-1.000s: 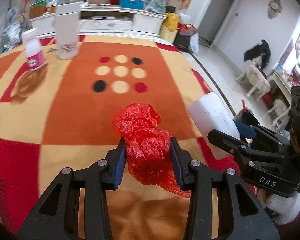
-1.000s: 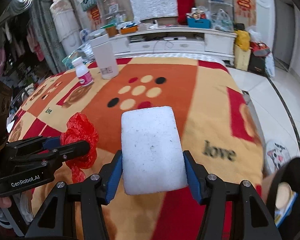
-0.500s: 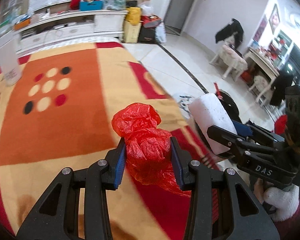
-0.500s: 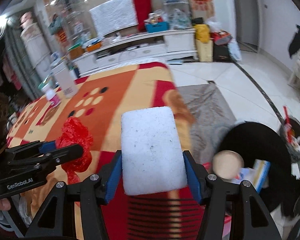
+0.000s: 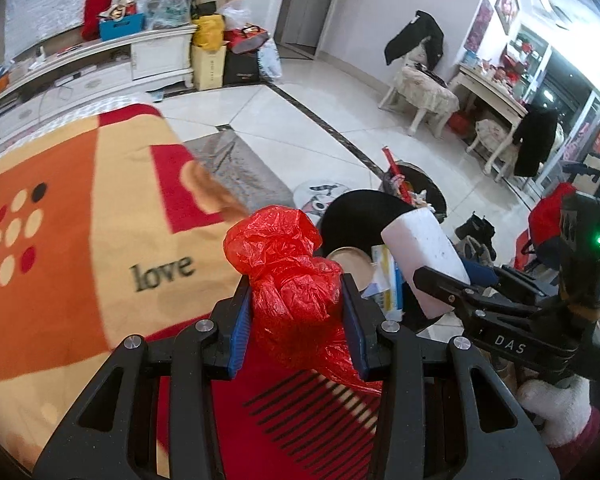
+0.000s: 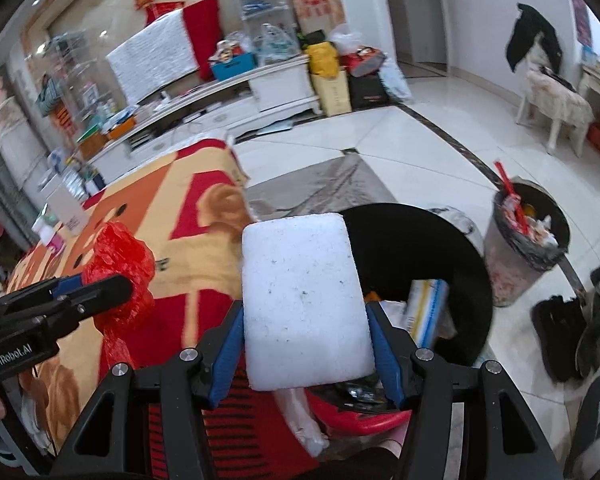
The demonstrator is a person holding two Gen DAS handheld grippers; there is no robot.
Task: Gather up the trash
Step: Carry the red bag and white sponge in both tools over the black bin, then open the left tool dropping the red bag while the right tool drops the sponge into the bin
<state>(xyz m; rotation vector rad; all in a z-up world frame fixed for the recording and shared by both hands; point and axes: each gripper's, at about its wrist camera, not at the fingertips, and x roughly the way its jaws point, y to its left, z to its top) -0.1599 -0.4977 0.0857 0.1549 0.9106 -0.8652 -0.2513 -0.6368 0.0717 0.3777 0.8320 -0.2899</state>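
My left gripper (image 5: 296, 320) is shut on a crumpled red plastic bag (image 5: 292, 280), held over the right edge of the patterned tablecloth (image 5: 80, 232). My right gripper (image 6: 306, 340) is shut on a white foam block (image 6: 304, 300). That block (image 5: 424, 256) shows to the right in the left wrist view, over a black-lined bin (image 6: 440, 256) beside the table. The bin holds a box (image 6: 426, 308) and other rubbish. From the right wrist view the red bag (image 6: 118, 268) and the left gripper (image 6: 100, 288) appear at the left.
A second bin (image 6: 528, 248), full of rubbish, stands on the tiled floor to the right. Shoes (image 6: 588, 320) lie beside it. A white cabinet (image 5: 80, 64) with clutter runs along the far wall. Chairs (image 5: 420, 88) and a side table stand at the far right.
Both grippers have swung to the right with their loads, from over the middle of the tablecloth to its right edge. The black-lined bin and the floor have come into view.
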